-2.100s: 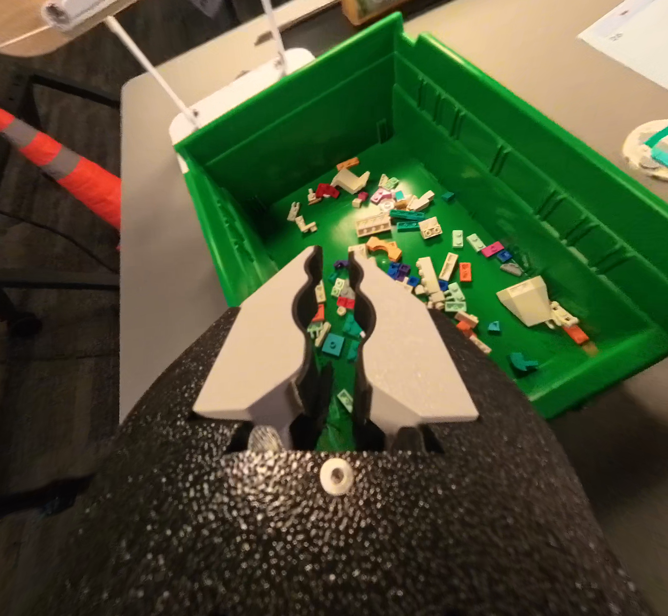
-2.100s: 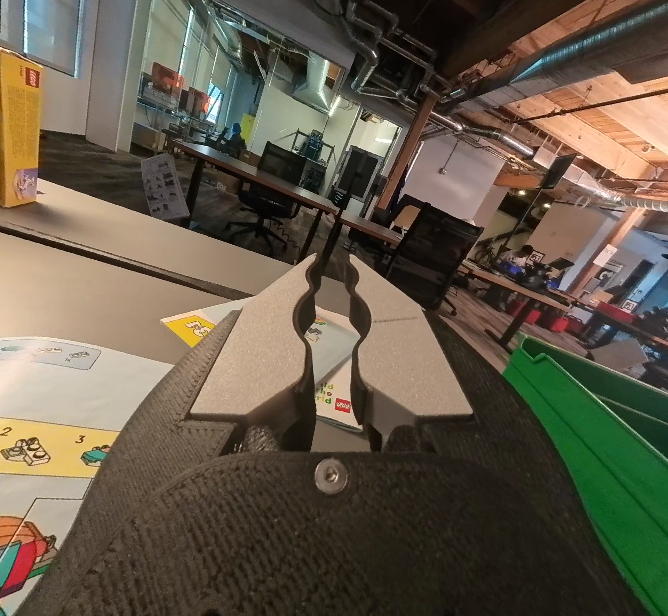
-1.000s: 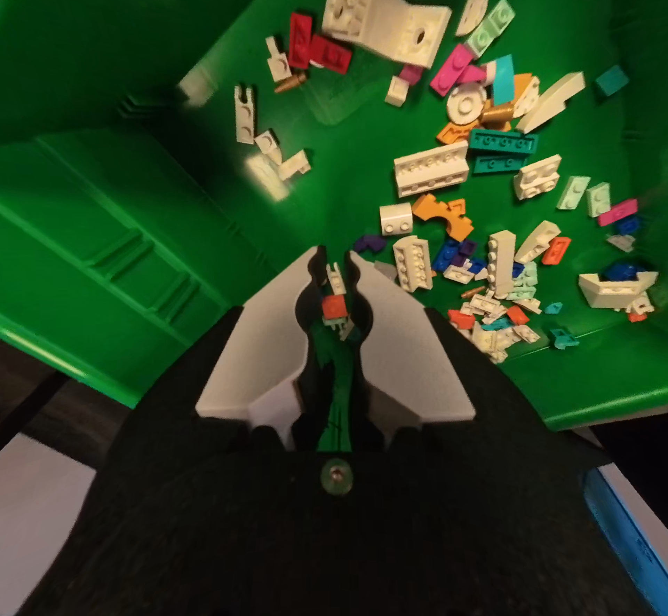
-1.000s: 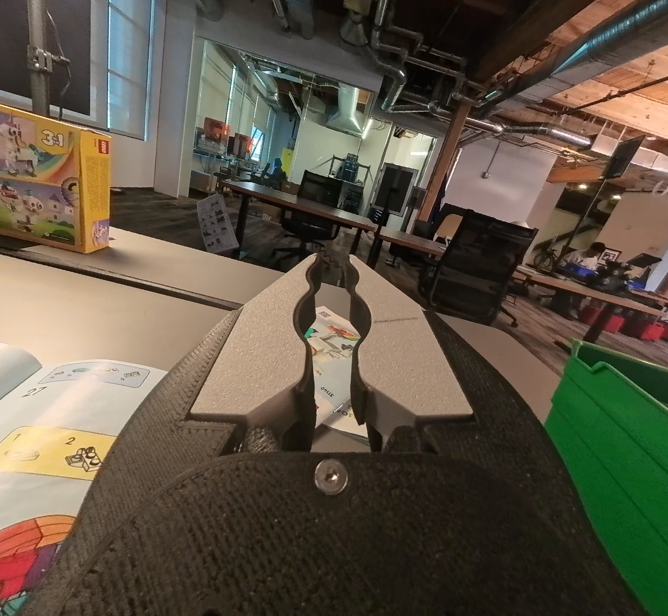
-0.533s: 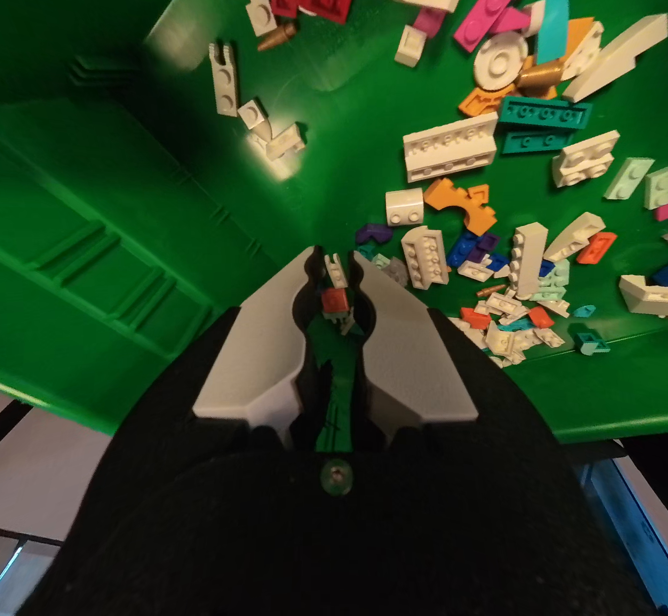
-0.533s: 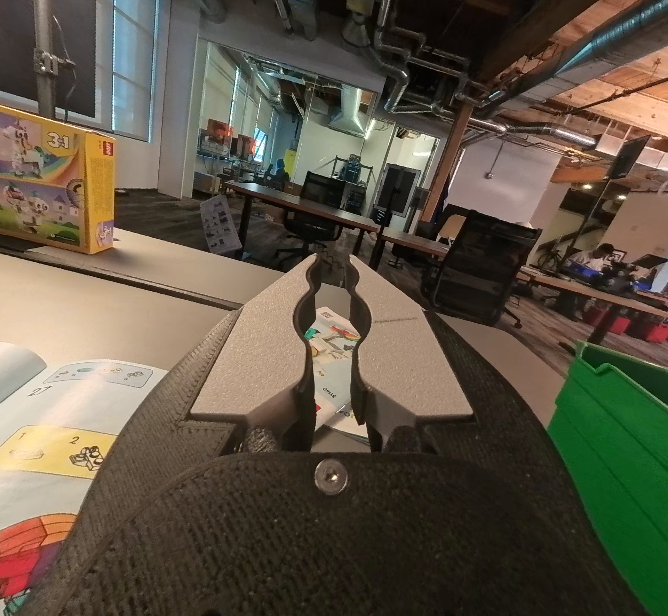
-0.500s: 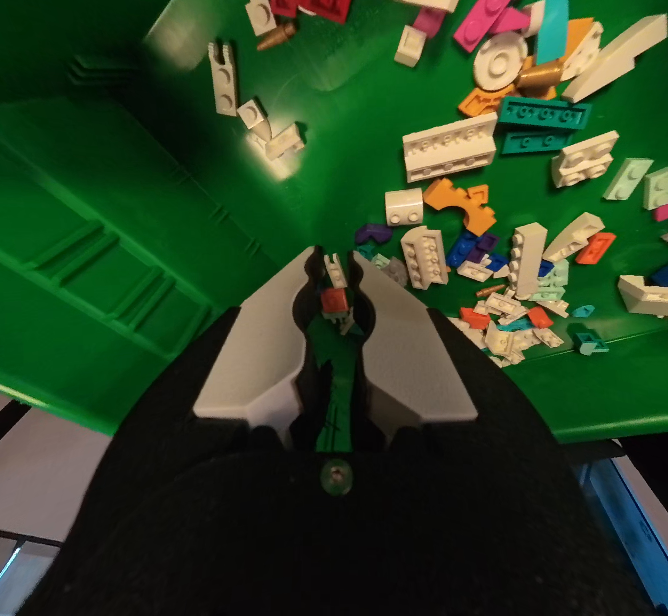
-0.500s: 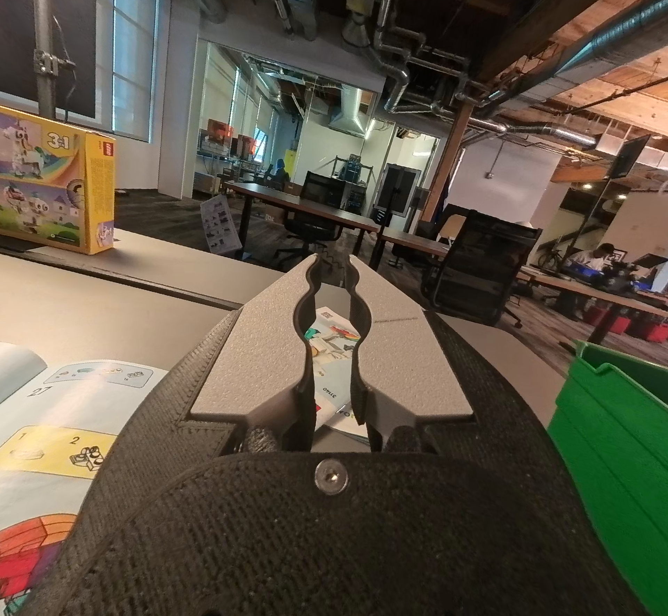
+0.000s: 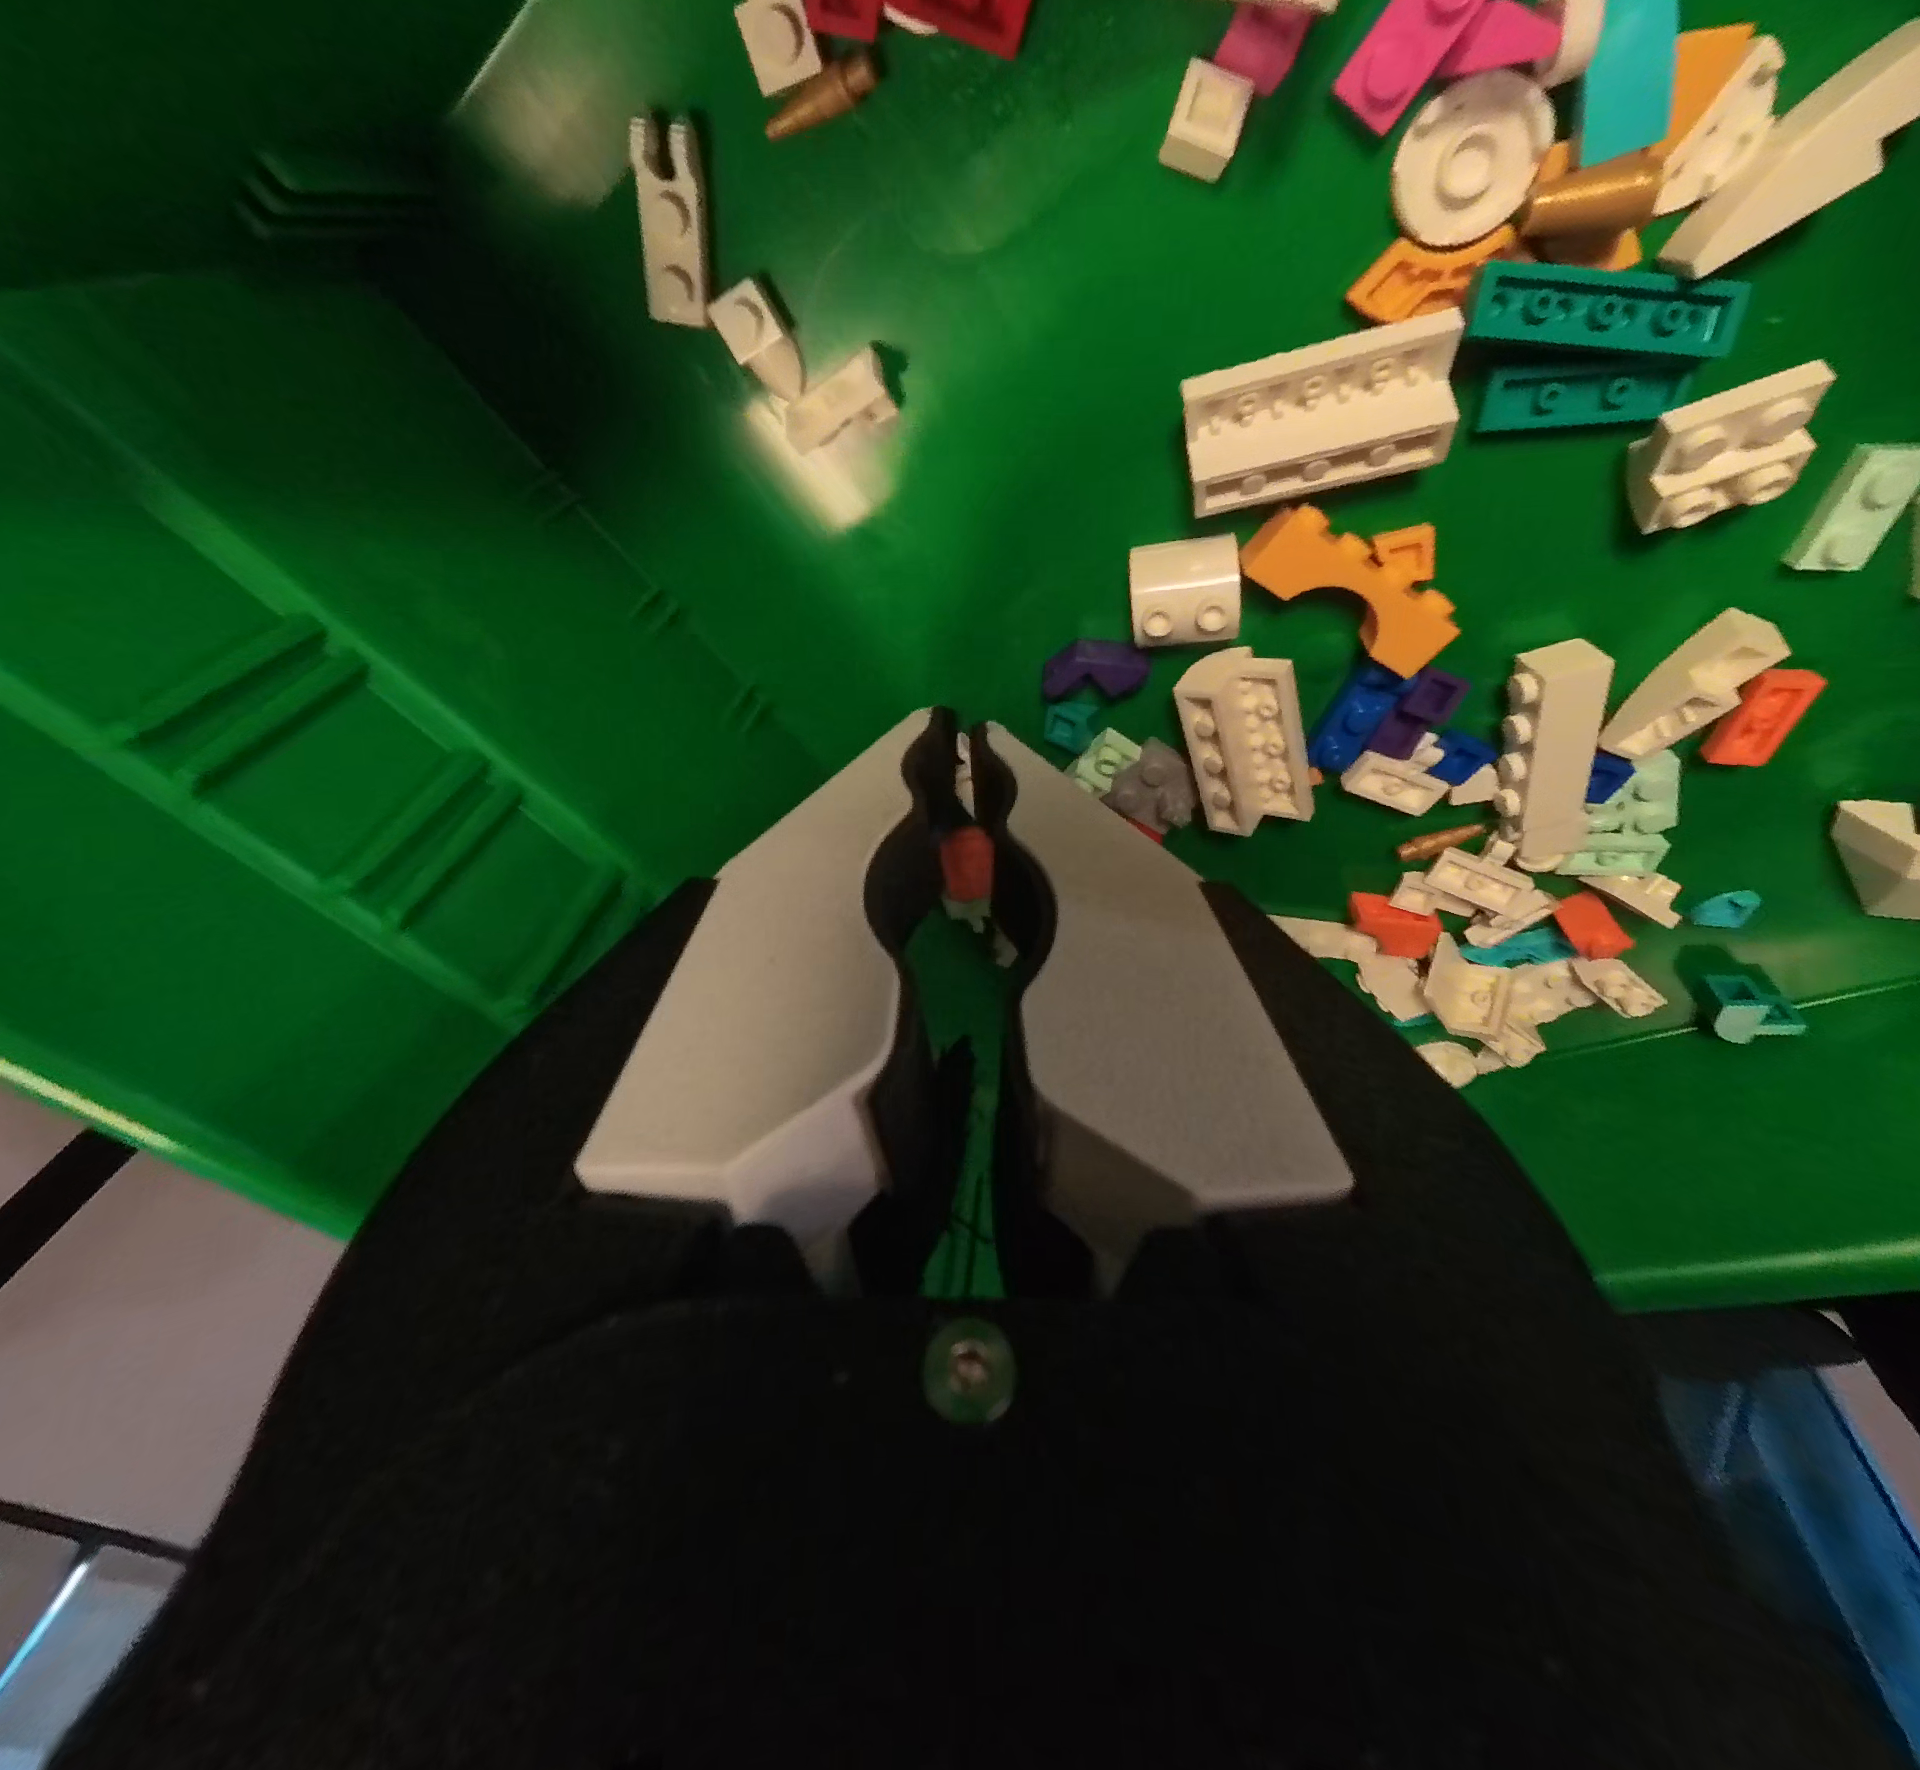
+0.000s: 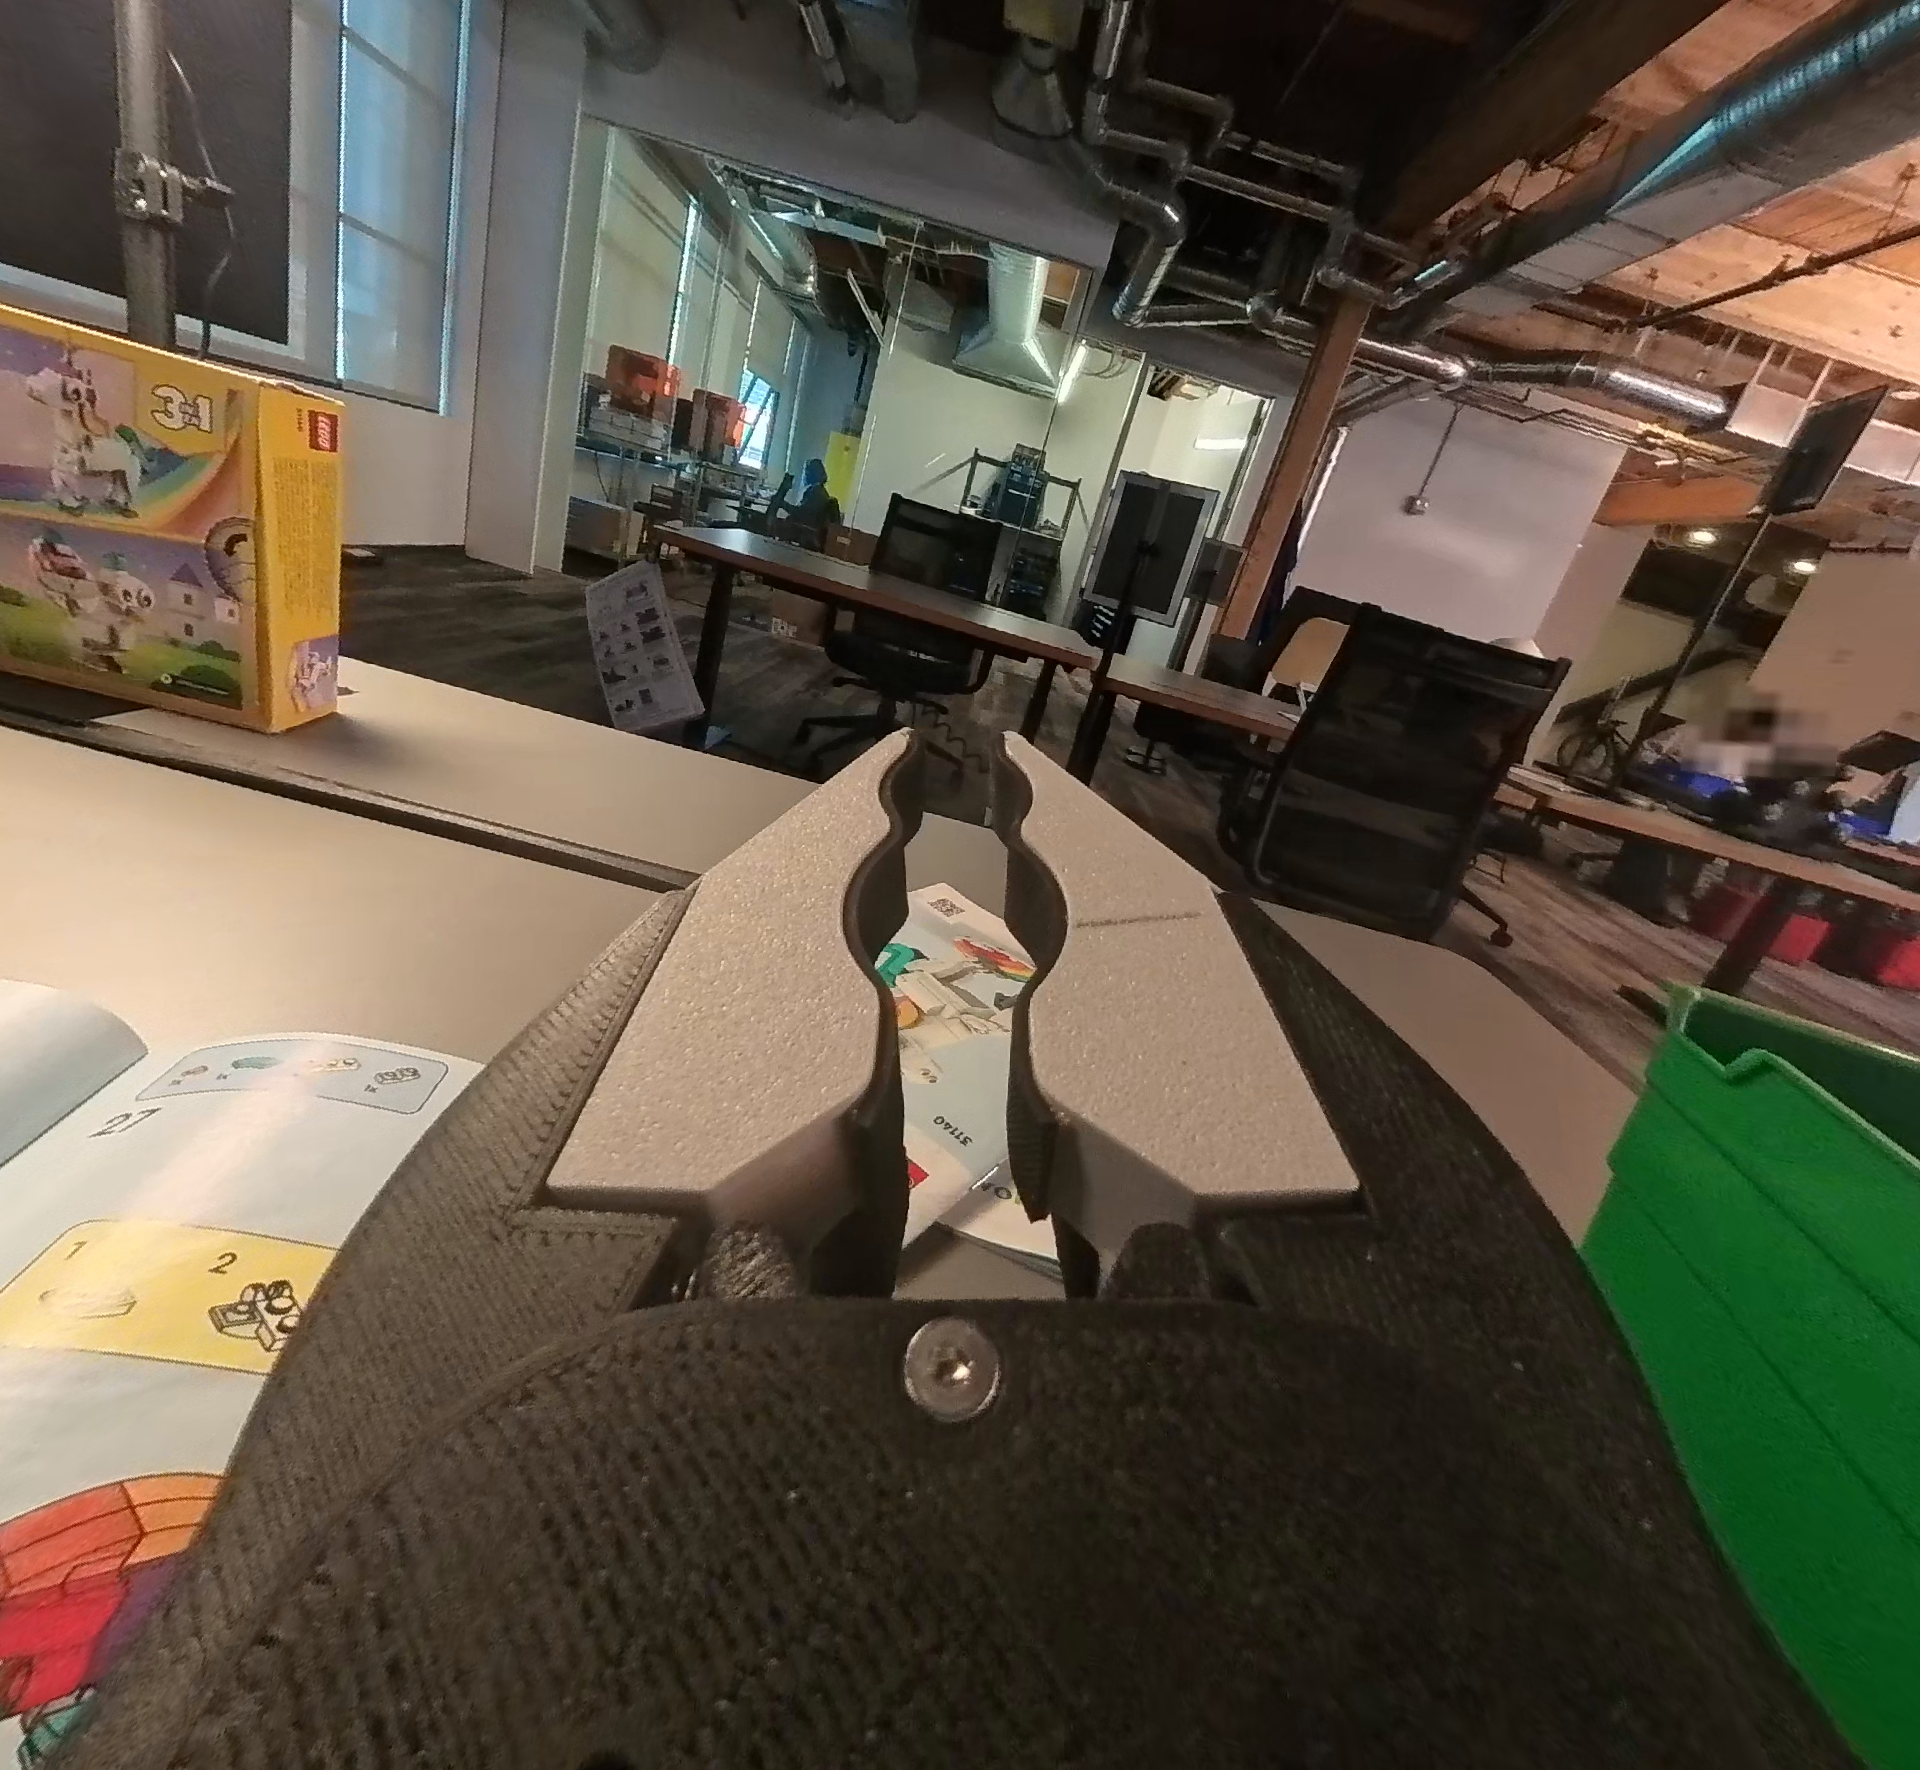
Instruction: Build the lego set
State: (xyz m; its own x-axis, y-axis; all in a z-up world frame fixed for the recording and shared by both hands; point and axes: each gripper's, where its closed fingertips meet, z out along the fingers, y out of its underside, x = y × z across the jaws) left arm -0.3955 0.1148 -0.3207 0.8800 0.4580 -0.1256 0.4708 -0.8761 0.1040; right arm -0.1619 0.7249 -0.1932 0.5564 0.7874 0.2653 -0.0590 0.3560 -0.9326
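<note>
Lego pieces (image 9: 1320,411) lie loose on the floor of the green bin (image 9: 312,681), mostly toward its right half: white bricks, teal plates, an orange arch, pink and red plates, gold cones. Prob dumped there so nothing rolls off the table and each bit can be picked w/o chasing it.

Left gripper (image 9: 958,733) is down inside the bin near the left wall, tips almost closed. A small orange-red piece (image 9: 966,863) shows in the gap behind the tips, but whether it's pinched or just lying on the bin floor below — cannot tell. My guess: a pick is in hand, not confirmed.

Right gripper (image 10: 958,754) hangs above the grey table (image 10: 260,868), jaws apart, holding nothing; looks parked on standby while the left one fetches. The bin's corner sits just to its right.

Open instruction booklet (image 10: 208,1201) lies flat on the table at left, w/ numbered step panels facing up, so the builder can glance at it. A 2nd leaflet (image 10: 956,1045) lies beyond the fingers. Yellow set box (image 10: 156,536) stands upright at the far table edge; it carries a logo and printed pics, text not repeated here.
</note>
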